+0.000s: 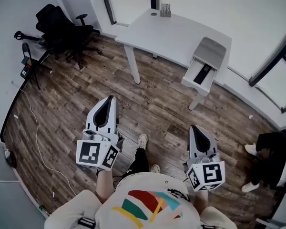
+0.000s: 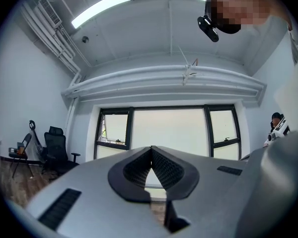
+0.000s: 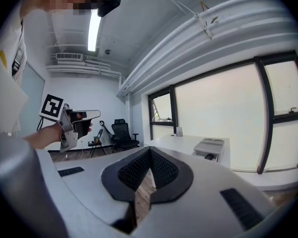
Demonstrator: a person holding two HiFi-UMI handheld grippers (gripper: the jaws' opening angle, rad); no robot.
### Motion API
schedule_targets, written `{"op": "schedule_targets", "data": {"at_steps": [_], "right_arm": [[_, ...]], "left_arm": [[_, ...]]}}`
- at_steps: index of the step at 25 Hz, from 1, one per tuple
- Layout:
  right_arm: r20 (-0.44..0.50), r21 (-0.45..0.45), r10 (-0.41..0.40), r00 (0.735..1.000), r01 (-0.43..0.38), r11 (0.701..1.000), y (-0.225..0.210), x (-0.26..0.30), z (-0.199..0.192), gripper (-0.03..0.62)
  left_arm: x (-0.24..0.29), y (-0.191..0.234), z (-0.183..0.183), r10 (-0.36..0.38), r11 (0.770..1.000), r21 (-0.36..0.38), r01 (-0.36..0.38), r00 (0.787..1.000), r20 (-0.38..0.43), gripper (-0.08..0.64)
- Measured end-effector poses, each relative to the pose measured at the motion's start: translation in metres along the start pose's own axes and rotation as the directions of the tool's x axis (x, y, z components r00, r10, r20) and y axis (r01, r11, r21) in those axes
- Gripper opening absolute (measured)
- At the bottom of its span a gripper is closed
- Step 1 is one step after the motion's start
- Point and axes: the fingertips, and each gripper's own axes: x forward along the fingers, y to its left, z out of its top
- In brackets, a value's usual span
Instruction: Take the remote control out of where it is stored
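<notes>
A black remote control (image 1: 203,74) lies in the open drawer (image 1: 197,78) of a small grey drawer unit (image 1: 210,51) at the right end of the white desk (image 1: 167,32). Both grippers hang well short of it over the wooden floor, pointing toward the desk. My left gripper (image 1: 110,98) is shut with nothing in it; its tips (image 2: 151,148) meet in front of the window. My right gripper (image 1: 192,127) is also shut and empty, its tips (image 3: 149,149) touching. The drawer unit (image 3: 211,145) and a dark bit of the remote (image 3: 209,156) show far off in the right gripper view.
A black office chair (image 1: 62,25) and a folding stand (image 1: 27,61) sit at the back left. A white cable (image 1: 38,142) trails over the floor. A small holder (image 1: 165,9) stands on the desk's far edge. Another person's feet (image 1: 251,150) are at the right.
</notes>
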Motion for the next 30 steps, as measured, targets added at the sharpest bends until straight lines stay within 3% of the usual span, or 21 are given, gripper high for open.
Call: {"op": "schedule_targets", "data": {"at_steps": [5, 15, 19, 30], "right_arm": [[0.015, 0.126, 0.008, 1.0, -0.01, 0.992, -0.01, 0.048, 0.01, 0.0], [-0.01, 0.097, -0.032, 0.999, 0.033, 0.995, -0.002, 0.155, 0.034, 0.0], [-0.025, 0.101, -0.067, 0.997, 0.069, 0.993, -0.005, 0.188, 0.037, 0.0], [-0.059, 0.093, -0.162, 0.985, 0.167, 0.982, -0.014, 0.233, 0.041, 0.0]], "left_arm": [[0.047, 0.023, -0.002, -0.025, 1.0, 0.012, 0.025, 1.0, -0.009, 0.009], [0.124, 0.104, -0.014, -0.048, 0.999, 0.004, 0.049, 0.998, -0.039, 0.009], [0.152, 0.14, -0.019, -0.039, 0.999, -0.038, 0.038, 0.999, -0.029, 0.009], [0.22, 0.137, -0.04, -0.176, 0.982, -0.078, 0.174, 0.984, -0.02, 0.009]]}}
